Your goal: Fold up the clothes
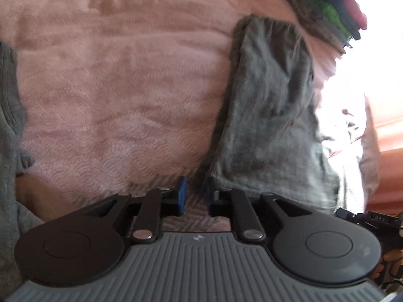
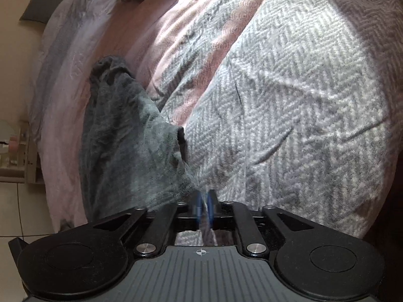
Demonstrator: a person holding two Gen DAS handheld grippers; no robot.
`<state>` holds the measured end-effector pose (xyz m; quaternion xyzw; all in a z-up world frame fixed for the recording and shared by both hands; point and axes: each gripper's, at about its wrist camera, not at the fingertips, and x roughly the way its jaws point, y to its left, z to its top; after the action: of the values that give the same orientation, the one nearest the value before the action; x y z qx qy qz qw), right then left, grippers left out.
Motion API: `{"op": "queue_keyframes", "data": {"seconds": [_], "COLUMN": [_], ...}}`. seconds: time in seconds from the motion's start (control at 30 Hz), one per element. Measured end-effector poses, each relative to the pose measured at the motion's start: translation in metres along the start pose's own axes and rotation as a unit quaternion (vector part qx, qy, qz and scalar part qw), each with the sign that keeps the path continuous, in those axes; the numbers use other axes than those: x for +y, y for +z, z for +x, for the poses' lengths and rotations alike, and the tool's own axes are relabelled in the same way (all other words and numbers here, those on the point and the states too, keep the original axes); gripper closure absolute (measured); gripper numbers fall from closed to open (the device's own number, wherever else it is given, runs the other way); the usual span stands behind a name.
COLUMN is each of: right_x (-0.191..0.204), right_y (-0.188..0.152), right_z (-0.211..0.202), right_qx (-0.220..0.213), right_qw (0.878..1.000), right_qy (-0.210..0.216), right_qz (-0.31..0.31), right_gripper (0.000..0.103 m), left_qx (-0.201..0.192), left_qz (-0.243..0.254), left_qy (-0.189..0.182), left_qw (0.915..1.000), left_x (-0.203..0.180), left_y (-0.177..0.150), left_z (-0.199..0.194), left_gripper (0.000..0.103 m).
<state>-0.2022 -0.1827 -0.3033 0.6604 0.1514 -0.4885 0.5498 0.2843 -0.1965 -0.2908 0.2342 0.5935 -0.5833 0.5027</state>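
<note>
Grey garment (image 1: 272, 115) on pink blanket (image 1: 113, 88), clothes stack (image 1: 327, 12) beyond

Pink textured blanket (image 1: 113, 88) covers bed. Grey-white herringbone throw (image 2: 302, 100) lies over it on right. Grey pillow (image 2: 42, 2) far left against wall. Pale shelf unit (image 2: 22, 156) on tiled floor (image 2: 15, 214), left.

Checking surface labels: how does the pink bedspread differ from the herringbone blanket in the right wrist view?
The pink bedspread is plain pink; the herringbone blanket is woven in a grey-and-white zigzag. The bedspread lies to the left, carrying the grey garment; the blanket fills the right. Both are rumpled bedding.
</note>
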Motion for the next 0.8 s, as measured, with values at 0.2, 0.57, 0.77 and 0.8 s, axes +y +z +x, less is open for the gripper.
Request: {"op": "queue_keyframes", "data": {"seconds": [0.2,0.57,0.77,0.8], "right_x": [0.001,0.0,0.03,0.033], "right_y": [0.008,0.026,0.09,0.1], "right_z": [0.021,0.039,-0.035,-0.048], "right_qx": [-0.008,0.038,0.033,0.031], "right_qw": [0.999,0.994,0.984,0.981], "right_qy": [0.044,0.106,0.128,0.131], "right_qz": [-0.013,-0.008,-0.121,-0.143], "right_gripper": [0.033,0.095,0.096,0.096], "left_qx": [-0.014,-0.011,-0.058,-0.064], "left_qz": [-0.019,-0.098,-0.158,-0.16], "left_qy": [-0.063,-0.143,-0.199,-0.204], "left_qw": [0.9977,0.9848,0.9653,0.9638], "left_x": [0.009,0.015,-0.03,-0.043], "left_y": [0.015,-0.013,-0.053,-0.064], "left_z": [0.015,0.027,0.003,0.003], "left_gripper": [0.06,0.097,0.098,0.098]}}
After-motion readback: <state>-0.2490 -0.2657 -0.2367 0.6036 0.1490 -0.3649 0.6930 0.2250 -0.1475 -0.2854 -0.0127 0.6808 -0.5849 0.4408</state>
